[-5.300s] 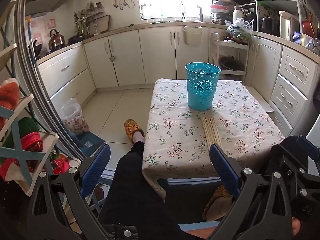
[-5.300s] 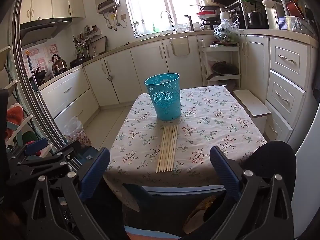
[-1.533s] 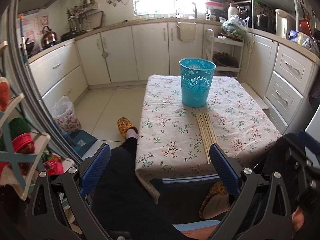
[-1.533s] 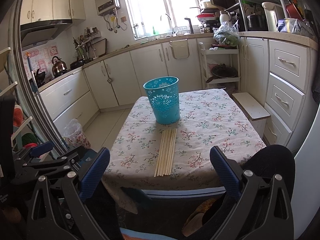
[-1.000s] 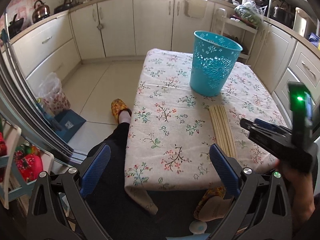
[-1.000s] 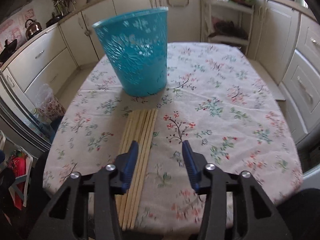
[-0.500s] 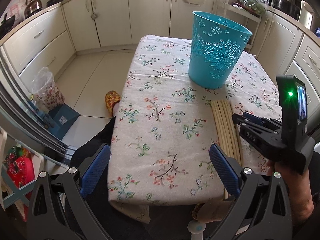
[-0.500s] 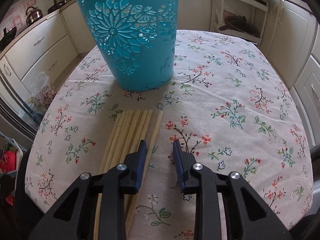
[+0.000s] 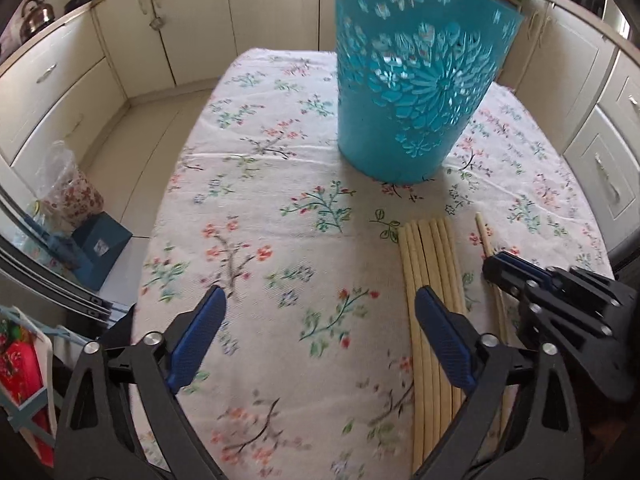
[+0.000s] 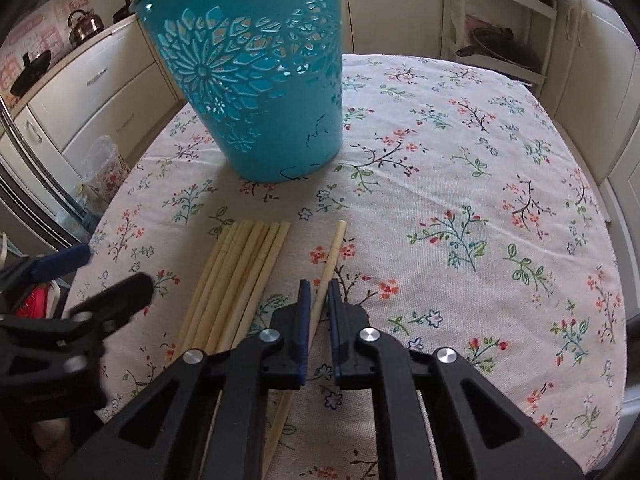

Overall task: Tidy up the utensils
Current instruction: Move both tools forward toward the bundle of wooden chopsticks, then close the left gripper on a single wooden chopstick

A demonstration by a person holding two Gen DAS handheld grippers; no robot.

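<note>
A turquoise openwork basket stands upright on the flowered tablecloth. In front of it lies a bundle of several pale chopsticks. One single chopstick lies apart to their right. My right gripper is closing on that single chopstick, its blue pads tight at either side of it. My left gripper hovers wide over bare cloth just left of the bundle, jaws starting to close with nothing between them.
Cream kitchen cabinets ring the table. On the floor to the left are a plastic bag and a blue box. A white shelf rack stands behind the table, and a kettle sits on the counter.
Both grippers have dropped closer to the table. The right jaws have narrowed around the single chopstick, which has slid away from the bundle. The left gripper moved in towards the basket and bundle.
</note>
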